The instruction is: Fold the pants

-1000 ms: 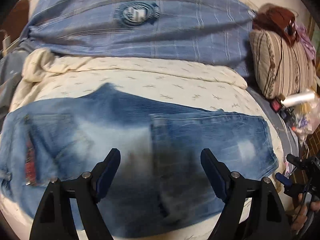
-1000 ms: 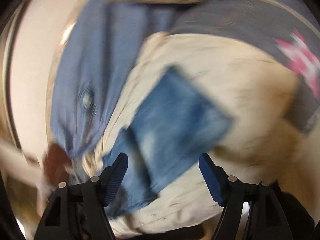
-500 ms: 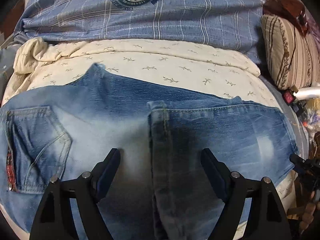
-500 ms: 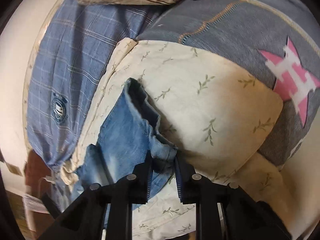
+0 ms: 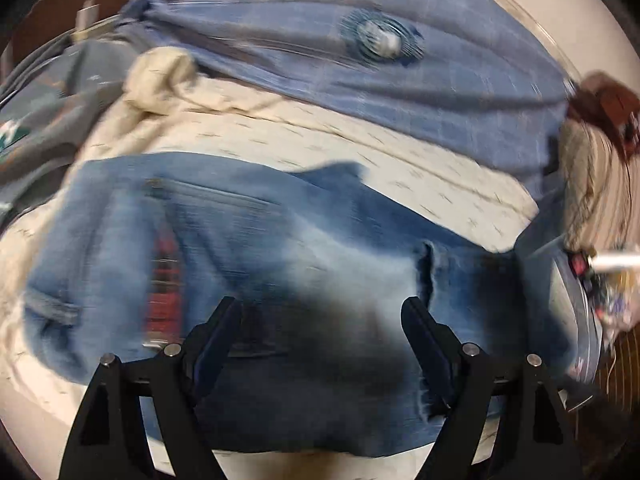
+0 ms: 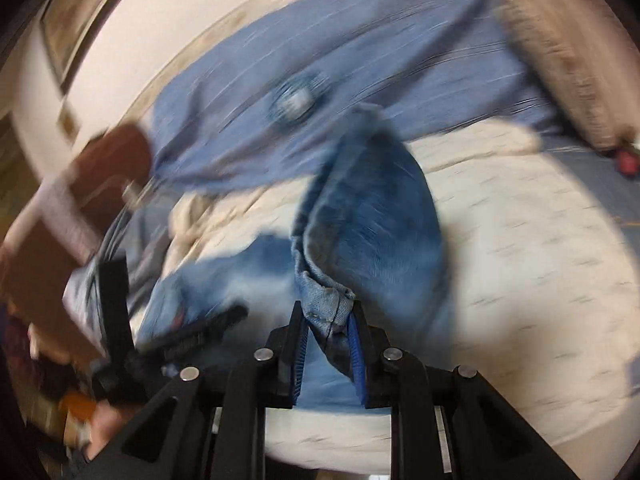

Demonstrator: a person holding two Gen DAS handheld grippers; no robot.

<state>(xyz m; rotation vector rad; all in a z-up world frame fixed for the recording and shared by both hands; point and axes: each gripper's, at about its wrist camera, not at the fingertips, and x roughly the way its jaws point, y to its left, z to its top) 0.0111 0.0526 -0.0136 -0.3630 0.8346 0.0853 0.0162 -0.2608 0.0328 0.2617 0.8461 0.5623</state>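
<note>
Blue jeans (image 5: 304, 264) lie across a cream leaf-print sheet (image 5: 320, 140) on the bed, waist and back pocket with a red plaid patch at the left. My left gripper (image 5: 320, 312) is open just above the middle of the jeans, holding nothing. My right gripper (image 6: 328, 320) is shut on the folded hem end of the jeans (image 6: 372, 216) and lifts it off the sheet, so the cloth stands up in a fold. The left gripper (image 6: 120, 320) shows at the lower left of the right wrist view. Both views are blurred.
A blue plaid blanket (image 5: 360, 60) with a round badge covers the far side of the bed. A striped pillow (image 5: 592, 184) lies at the right, with small bottles and packets (image 5: 612, 280) below it. A grey blanket (image 5: 48, 92) is at the left.
My right gripper, shut on the jeans' end, has lifted it and carried it over toward the waist. My left gripper has shifted left along the jeans, staying open.
</note>
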